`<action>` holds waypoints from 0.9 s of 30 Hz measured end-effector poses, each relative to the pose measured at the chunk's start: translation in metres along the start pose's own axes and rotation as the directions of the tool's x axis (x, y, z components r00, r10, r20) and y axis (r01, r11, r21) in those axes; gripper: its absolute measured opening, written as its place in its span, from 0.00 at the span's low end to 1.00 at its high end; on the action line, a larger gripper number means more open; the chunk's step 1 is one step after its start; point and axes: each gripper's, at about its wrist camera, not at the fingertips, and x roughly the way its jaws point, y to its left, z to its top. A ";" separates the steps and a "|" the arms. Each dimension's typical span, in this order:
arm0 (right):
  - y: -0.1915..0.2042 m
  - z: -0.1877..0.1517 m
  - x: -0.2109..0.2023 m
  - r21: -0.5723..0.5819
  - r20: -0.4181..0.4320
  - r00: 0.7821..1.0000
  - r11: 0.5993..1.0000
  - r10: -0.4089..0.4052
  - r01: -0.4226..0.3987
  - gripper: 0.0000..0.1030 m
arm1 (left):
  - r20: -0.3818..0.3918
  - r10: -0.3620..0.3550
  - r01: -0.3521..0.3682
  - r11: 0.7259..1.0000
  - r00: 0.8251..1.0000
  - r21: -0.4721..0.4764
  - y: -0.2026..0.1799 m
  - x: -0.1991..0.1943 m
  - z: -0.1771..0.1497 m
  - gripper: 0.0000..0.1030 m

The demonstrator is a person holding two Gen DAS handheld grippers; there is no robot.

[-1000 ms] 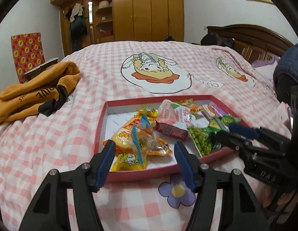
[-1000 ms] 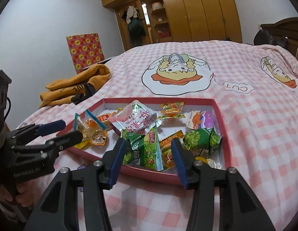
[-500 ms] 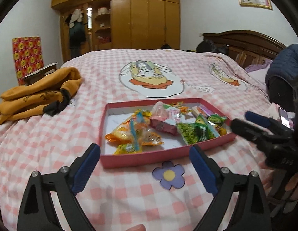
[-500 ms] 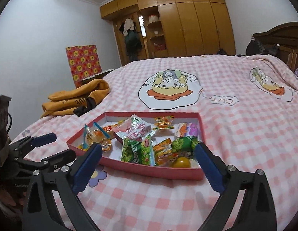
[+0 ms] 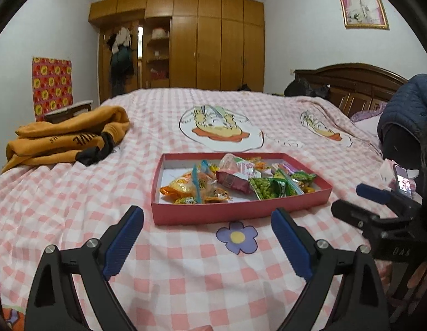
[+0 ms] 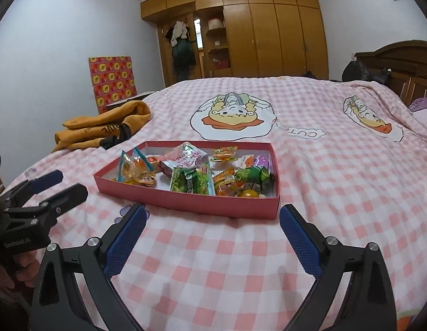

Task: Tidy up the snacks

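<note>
A shallow red box (image 5: 235, 213) (image 6: 186, 202) lies on the pink checked bedspread, filled with several snack packets: orange and yellow ones (image 5: 191, 186) on the left, a pink pack (image 5: 237, 165) in the middle, green pea packs (image 5: 268, 186) (image 6: 192, 183) on the right. My left gripper (image 5: 208, 234) is open and empty, hovering short of the box's near wall. My right gripper (image 6: 213, 234) is also open and empty, just before the box's near right corner. Each gripper shows at the edge of the other's view.
A folded orange garment (image 5: 67, 140) (image 6: 103, 132) lies on the bed to the left. A dark jacket (image 5: 406, 110) and a phone (image 5: 402, 182) sit at the right. The headboard (image 5: 351, 82) and a wooden wardrobe (image 5: 202, 44) stand behind. A purple flower print (image 5: 237, 237) marks the spread.
Both grippers have drawn back from the box and opened wide. They were narrow and close over the snacks a second ago. The box and snacks lie as before.
</note>
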 end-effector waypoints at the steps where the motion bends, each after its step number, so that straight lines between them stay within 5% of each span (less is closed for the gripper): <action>1: 0.001 -0.003 0.001 -0.001 0.005 1.000 1.000 -0.009 0.009 0.96 | 0.008 0.003 -0.003 1.000 1.000 -0.002 0.000 0.001 -0.002 0.93; 27: -0.007 -0.009 0.002 0.046 0.022 1.000 0.999 -0.015 0.014 0.96 | -0.034 0.005 -0.005 1.000 0.999 -0.011 0.001 0.016 -0.012 0.99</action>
